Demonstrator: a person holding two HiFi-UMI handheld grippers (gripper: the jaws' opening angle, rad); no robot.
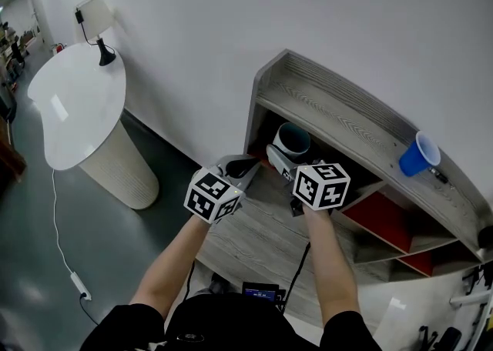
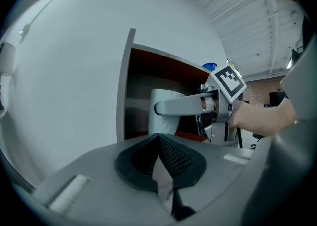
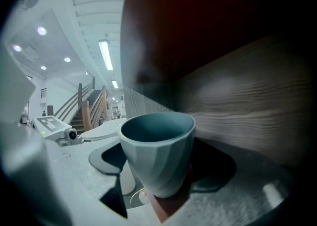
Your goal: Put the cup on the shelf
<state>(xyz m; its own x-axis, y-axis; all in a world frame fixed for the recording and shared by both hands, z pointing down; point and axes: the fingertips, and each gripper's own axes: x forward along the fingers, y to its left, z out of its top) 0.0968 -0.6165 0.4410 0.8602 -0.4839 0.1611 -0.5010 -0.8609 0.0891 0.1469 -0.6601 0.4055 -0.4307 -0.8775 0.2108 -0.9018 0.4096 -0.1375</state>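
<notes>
1. Cup (image 3: 157,160) stood upright between the right gripper's (image 3: 161,168) widely spread fingers (image 3: 105,156), apparently pinched at its sides.
2. It lay just ahead of those fingers, inside the shelf's (image 1: 339,111) upper compartment; whether it touched the board could not be told.
3. Left gripper (image 2: 161,165), fingers pressed together and empty, hung just outside the shelf, the farther of the two.
4. Only the head view showed a blue cup (image 1: 419,155) atop the shelf.

A white wall (image 1: 231,18) meets a dark glossy floor (image 1: 31,249), where a white table (image 1: 77,103) bears a lamp (image 1: 94,22).
</notes>
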